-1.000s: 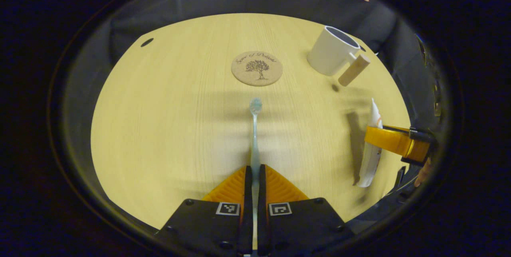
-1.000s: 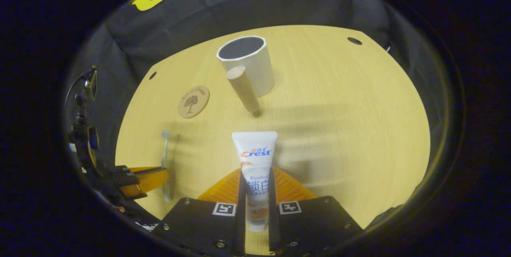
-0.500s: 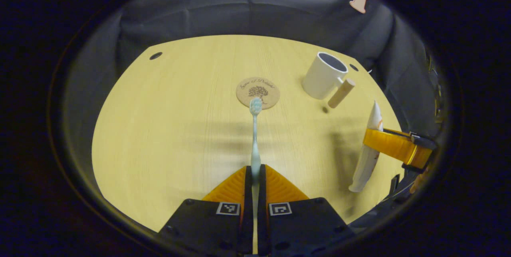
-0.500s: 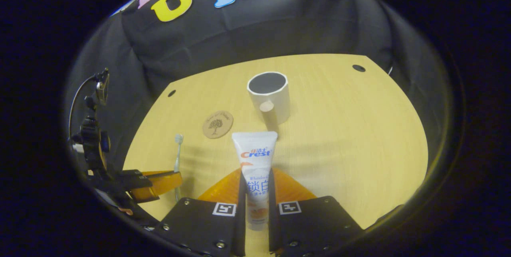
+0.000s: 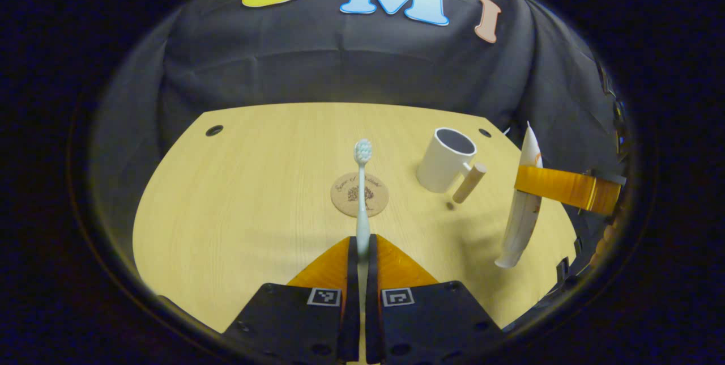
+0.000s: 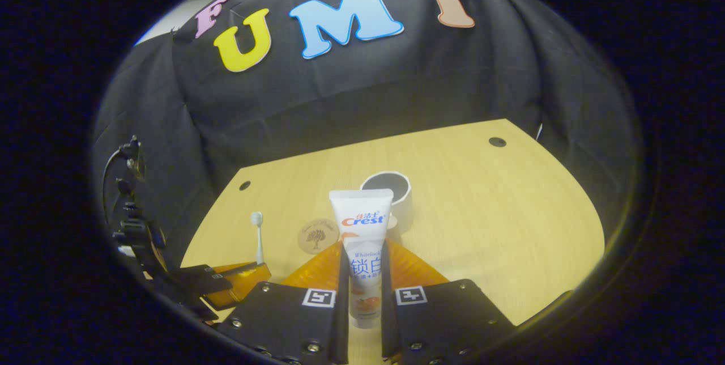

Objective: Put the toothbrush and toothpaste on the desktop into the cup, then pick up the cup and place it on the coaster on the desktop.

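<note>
In the left gripper view my left gripper (image 5: 360, 245) is shut on a pale toothbrush (image 5: 361, 195), held above the desk with its head pointing away. Beyond it lie a round cork coaster (image 5: 345, 198) and a white cup (image 5: 443, 161) with a wooden handle, standing upright. My right gripper (image 5: 558, 188) shows at the right there, holding the white toothpaste tube (image 5: 524, 206). In the right gripper view my right gripper (image 6: 362, 251) is shut on the toothpaste tube (image 6: 362, 234), lifted off the desk, with the cup (image 6: 392, 190) and coaster (image 6: 317, 236) behind it. The left gripper (image 6: 235, 277) and toothbrush (image 6: 257, 234) sit at lower left.
The light wooden desk (image 5: 249, 195) has small round holes near its back corners (image 5: 214, 130) (image 6: 497, 142). Black cloth wall stands close behind the desk. A clamp stand with cables (image 6: 127, 206) is at the left edge of the right gripper view.
Both grippers have risen and tipped upward with their objects, so the desk, cup and coaster sit lower and farther away and more of the wall shows.
</note>
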A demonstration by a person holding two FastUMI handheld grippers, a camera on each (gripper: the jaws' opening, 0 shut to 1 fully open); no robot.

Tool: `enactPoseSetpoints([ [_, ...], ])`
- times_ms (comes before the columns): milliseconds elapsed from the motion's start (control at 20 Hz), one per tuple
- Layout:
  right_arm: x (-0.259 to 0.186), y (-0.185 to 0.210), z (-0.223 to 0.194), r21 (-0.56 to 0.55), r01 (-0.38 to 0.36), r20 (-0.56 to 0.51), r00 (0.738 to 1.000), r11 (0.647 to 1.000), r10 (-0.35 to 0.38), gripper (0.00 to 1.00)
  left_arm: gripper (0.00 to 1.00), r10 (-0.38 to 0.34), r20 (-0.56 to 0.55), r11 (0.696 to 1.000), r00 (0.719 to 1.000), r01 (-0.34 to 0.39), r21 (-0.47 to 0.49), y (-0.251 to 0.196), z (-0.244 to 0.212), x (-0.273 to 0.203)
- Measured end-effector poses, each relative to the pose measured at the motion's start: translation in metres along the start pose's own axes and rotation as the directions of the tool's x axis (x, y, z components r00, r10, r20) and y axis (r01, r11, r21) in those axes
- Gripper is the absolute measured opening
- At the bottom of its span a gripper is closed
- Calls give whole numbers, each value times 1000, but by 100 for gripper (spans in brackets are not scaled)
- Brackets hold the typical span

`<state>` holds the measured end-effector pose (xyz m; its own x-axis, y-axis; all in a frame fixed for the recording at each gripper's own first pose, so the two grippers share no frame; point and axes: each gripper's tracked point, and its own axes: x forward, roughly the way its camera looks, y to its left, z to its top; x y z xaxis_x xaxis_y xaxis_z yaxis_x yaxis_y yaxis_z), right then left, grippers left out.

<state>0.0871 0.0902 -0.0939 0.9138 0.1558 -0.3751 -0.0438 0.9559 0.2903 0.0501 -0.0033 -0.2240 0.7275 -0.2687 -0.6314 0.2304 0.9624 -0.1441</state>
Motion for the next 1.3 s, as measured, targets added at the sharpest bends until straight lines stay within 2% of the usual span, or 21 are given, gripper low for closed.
enactPoseSetpoints([
  [100,6,1,20,1,30,46,999,1000,-30,24,12,-45,56,999,997,44,20,-5,16,5],
  [300,12,13,62,24,31,136,990,999,-34,24,12,-68,129,997,989,62,52,-6,46,14],
  [550,19,16,107,3,38,298,954,999,-38,23,12,-84,251,993,964,60,100,-11,90,15],
  [850,43,6,142,-70,70,464,885,995,-30,23,12,-107,373,988,922,58,141,-27,129,11],
  [950,50,1,153,-106,98,531,847,989,-27,23,12,-115,380,988,918,66,138,-34,129,13],
  [1050,60,-4,152,-132,115,560,828,985,-21,23,12,-123,392,987,912,72,143,-40,133,14],
  [1200,82,-7,135,-144,100,515,857,984,-12,23,12,-139,412,985,901,82,154,-47,144,19],
  [1250,89,-10,129,-145,101,503,864,984,-15,27,12,-141,414,985,899,84,153,-47,143,20],
  [1300,94,-13,124,-144,112,493,869,983,-27,23,12,-144,413,985,899,88,150,-46,140,22],
])
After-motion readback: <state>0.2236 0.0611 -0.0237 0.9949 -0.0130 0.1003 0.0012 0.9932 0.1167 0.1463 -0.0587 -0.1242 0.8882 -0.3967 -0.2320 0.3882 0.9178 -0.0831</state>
